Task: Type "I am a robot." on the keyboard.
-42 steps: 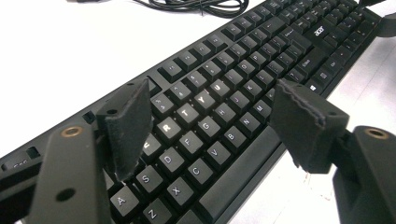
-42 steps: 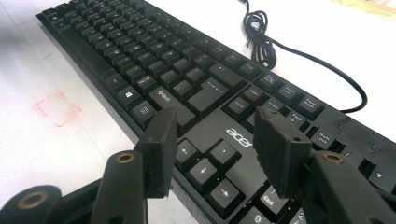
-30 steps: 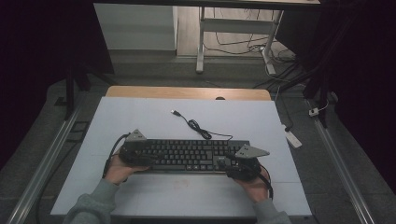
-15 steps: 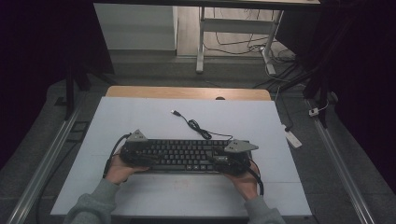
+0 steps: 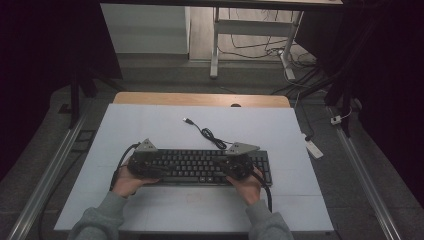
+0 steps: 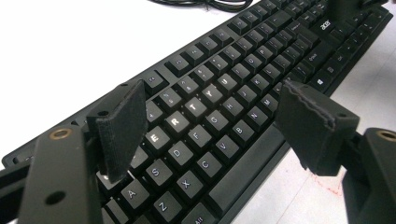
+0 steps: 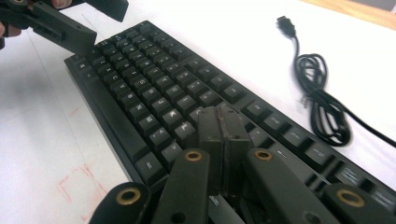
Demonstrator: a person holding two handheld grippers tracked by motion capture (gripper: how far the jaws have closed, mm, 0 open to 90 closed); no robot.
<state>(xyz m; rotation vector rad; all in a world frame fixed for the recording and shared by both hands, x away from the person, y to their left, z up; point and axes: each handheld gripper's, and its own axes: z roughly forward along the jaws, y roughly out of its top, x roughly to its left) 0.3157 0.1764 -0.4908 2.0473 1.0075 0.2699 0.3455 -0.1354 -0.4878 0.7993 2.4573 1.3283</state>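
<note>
High view: black keyboard (image 5: 205,167) flat on white table (image 5: 150,125), toward near edge, long axis parallel to that edge, key rows facing up, cable end toward far edge. Coiled black USB cable (image 5: 210,135) just beyond keyboard's far side, plug (image 5: 187,120) lying toward table centre. Left gripper (image 5: 145,165) over keyboard's left end, right gripper (image 5: 235,167) over right-centre keys. Versus a second ago: right gripper shifted inward from keyboard's right end; keyboard unmoved.

Left gripper view: jaws spread wide, holding nothing; pads (image 6: 122,126) hovering over the letter keys, one above Q–W area, other past the near edge by the space bar. Keyboard (image 6: 224,102) running diagonally to upper right.

Right gripper view: jaws pressed together, nothing between them, tips (image 7: 223,140) down on keys. Keyboard (image 7: 154,88) running to upper left; cable (image 7: 322,93) at right, clear of jaws. Left gripper (image 7: 70,23) at top left.
</note>
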